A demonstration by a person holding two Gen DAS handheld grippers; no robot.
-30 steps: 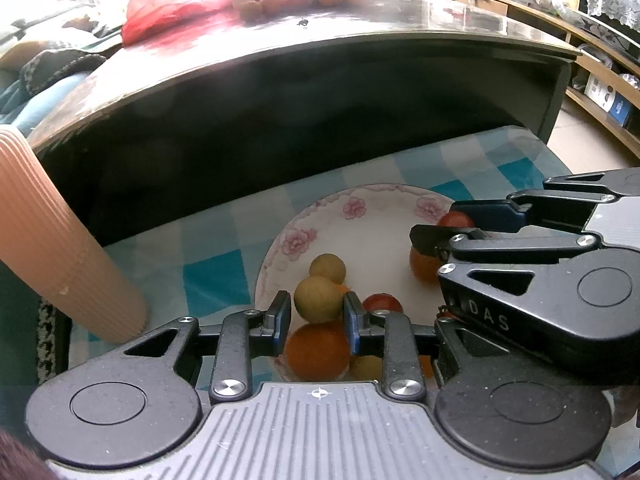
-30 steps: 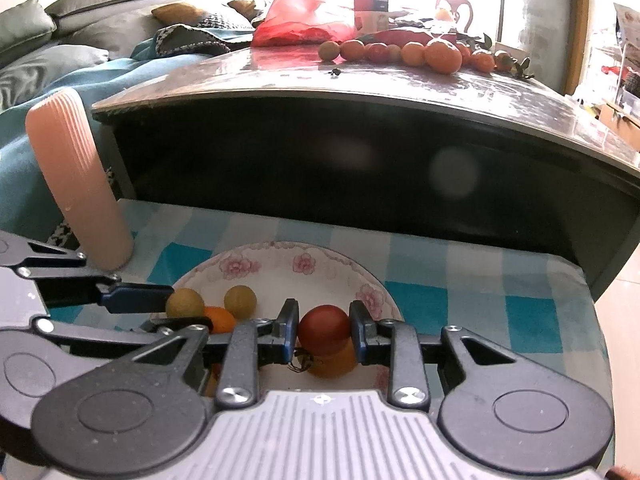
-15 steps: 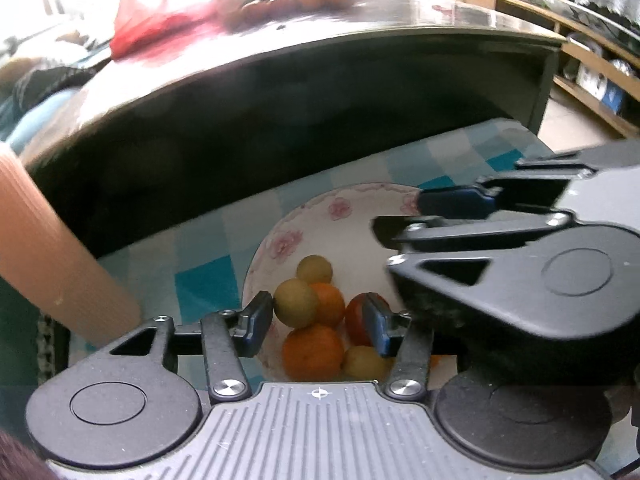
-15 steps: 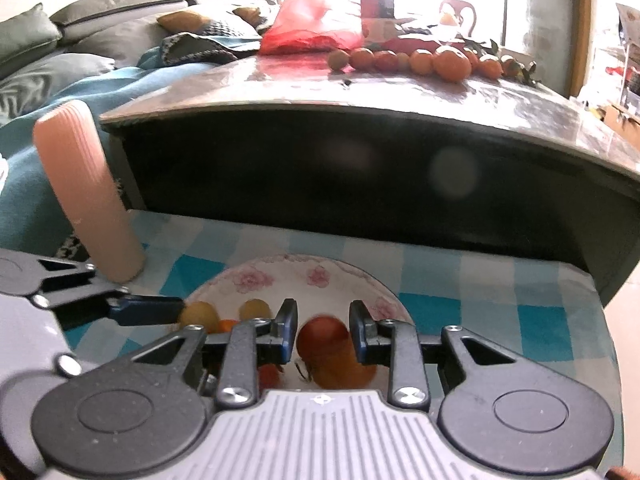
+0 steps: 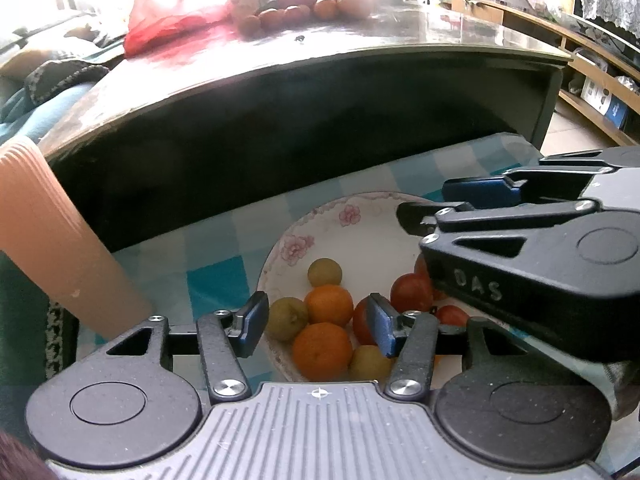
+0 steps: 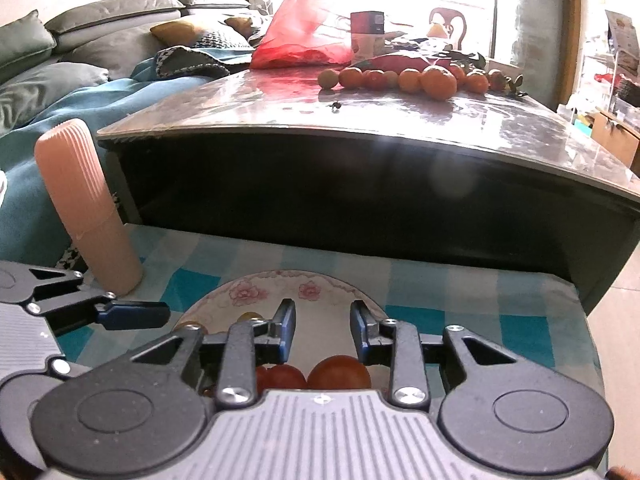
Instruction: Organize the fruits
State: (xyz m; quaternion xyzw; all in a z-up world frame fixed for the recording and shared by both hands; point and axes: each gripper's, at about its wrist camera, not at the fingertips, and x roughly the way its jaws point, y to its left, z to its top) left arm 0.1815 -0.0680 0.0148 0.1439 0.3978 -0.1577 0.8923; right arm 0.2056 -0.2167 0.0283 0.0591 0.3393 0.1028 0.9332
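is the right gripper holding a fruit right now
No, the right gripper is open with only bare plate between its fingers; the red fruit lies below.

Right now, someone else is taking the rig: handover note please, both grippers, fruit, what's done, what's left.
Left hand-held gripper: open, empty, above the near side of the plate.
Right hand-held gripper: open, empty, over the same plate; two tomatoes lie below it.
In the plate: oranges, yellow-green fruits and tomatoes, piled at the near side.
Done: that batch is in the plate.
Left: a row of fruit on the glossy table behind, beside a red bag. Probably fetch those next.
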